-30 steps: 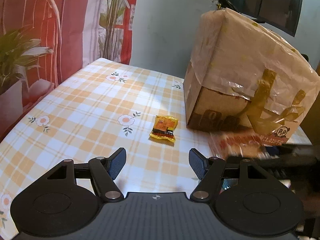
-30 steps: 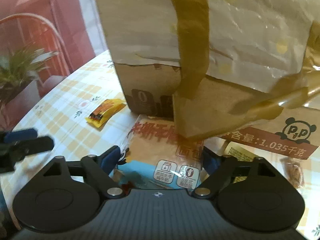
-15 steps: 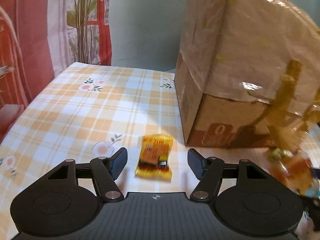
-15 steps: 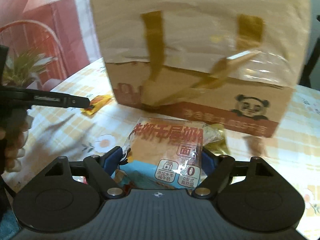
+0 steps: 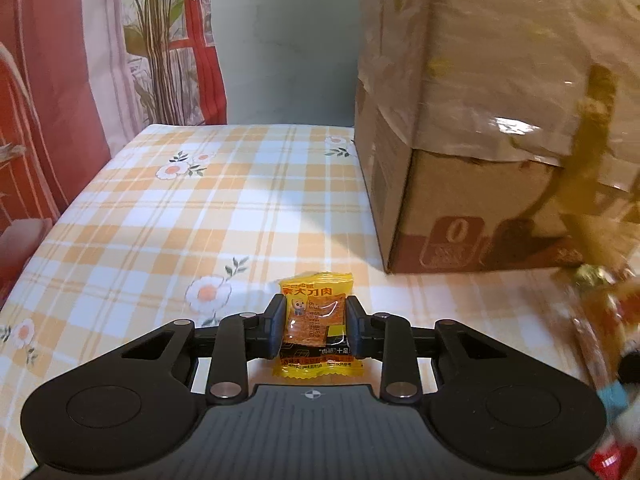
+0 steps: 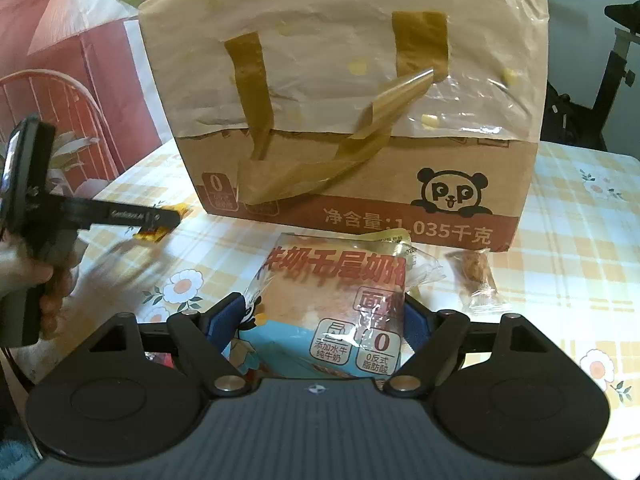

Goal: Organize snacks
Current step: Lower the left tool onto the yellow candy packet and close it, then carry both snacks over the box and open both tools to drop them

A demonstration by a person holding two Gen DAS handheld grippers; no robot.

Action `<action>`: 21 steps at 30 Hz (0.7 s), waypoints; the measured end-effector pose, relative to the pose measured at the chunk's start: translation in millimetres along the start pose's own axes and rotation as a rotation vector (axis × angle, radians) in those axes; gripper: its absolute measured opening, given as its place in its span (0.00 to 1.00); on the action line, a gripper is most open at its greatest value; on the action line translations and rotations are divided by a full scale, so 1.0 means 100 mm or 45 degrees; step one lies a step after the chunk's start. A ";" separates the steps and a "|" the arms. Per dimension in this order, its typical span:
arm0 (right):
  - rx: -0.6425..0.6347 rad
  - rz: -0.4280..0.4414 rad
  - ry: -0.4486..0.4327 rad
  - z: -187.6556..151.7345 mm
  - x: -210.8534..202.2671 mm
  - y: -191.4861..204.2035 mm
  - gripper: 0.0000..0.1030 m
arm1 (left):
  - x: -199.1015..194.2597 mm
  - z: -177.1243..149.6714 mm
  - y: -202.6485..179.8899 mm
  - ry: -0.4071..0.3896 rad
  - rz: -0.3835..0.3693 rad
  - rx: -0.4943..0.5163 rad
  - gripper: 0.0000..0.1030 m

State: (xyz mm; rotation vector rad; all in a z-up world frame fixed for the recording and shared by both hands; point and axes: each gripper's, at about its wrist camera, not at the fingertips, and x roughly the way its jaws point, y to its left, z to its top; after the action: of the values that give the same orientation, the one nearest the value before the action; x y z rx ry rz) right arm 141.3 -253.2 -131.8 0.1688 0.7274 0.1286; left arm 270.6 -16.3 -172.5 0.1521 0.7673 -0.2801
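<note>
My left claw (image 5: pixel 315 330) is squeezing the little yellow snack pack (image 5: pixel 316 328), which sits on the checked tabletop (image 5: pixel 168 216) in front of the big cardboard box (image 6: pixel 360 120). My right claw (image 6: pixel 324 320) grips the big bread bag (image 6: pixel 332 300), also in front of the box. A small brown candy (image 6: pixel 476 276) lies beside that bag.

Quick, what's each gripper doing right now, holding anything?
Left gripper: shut on the small yellow snack packet.
Right gripper: shut on the big bread packet, jaws wide.
</note>
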 end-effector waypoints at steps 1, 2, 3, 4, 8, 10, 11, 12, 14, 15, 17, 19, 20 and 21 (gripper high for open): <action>0.004 0.005 -0.002 0.00 -0.01 0.00 0.80 | -0.06 -0.02 0.00 -0.005 -0.006 -0.005 0.32; 0.007 0.013 -0.002 0.00 -0.01 0.00 0.80 | -0.11 -0.04 0.00 -0.009 -0.012 -0.011 0.32; 0.009 0.021 -0.003 -0.01 -0.02 0.00 0.80 | -0.15 -0.05 -0.01 -0.014 -0.017 -0.020 0.32; 0.010 0.027 -0.003 -0.01 -0.02 0.00 0.80 | -0.21 -0.07 -0.01 -0.020 -0.022 -0.030 0.32; 0.013 0.050 -0.001 -0.02 -0.04 0.02 0.80 | -0.43 -0.13 -0.06 -0.049 -0.048 -0.082 0.32; 0.009 0.062 0.000 -0.03 -0.05 0.04 0.80 | -0.53 -0.17 -0.10 -0.060 -0.066 -0.103 0.32; 0.007 0.070 -0.001 -0.03 -0.06 0.05 0.80 | -0.56 -0.18 -0.12 -0.065 -0.070 -0.108 0.32; 0.003 0.078 -0.002 -0.04 -0.07 0.06 0.80 | -0.61 -0.20 -0.15 -0.072 -0.075 -0.112 0.32; -0.013 0.094 -0.008 -0.04 -0.10 0.09 0.80 | -0.69 -0.23 -0.18 -0.087 -0.084 -0.122 0.32; -0.023 0.098 -0.012 -0.04 -0.12 0.11 0.80 | -0.73 -0.24 -0.20 -0.095 -0.090 -0.125 0.32; -0.047 0.107 -0.025 -0.02 -0.15 0.15 0.79 | -0.81 -0.25 -0.22 -0.112 -0.097 -0.123 0.32; -0.057 0.112 -0.052 0.00 -0.21 0.14 0.79 | -0.88 -0.22 -0.24 -0.137 -0.098 -0.111 0.32; -0.055 0.113 -0.066 0.01 -0.25 0.14 0.79 | -0.92 -0.20 -0.24 -0.155 -0.096 -0.107 0.32; -0.054 0.113 -0.081 0.03 -0.29 0.12 0.79 | -0.95 -0.17 -0.25 -0.174 -0.095 -0.102 0.32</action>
State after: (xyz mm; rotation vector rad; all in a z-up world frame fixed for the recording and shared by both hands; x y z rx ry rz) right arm 121.6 -246.5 -108.6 0.1641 0.6536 0.2217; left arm 186.2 -17.4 -118.8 0.0283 0.6485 -0.3265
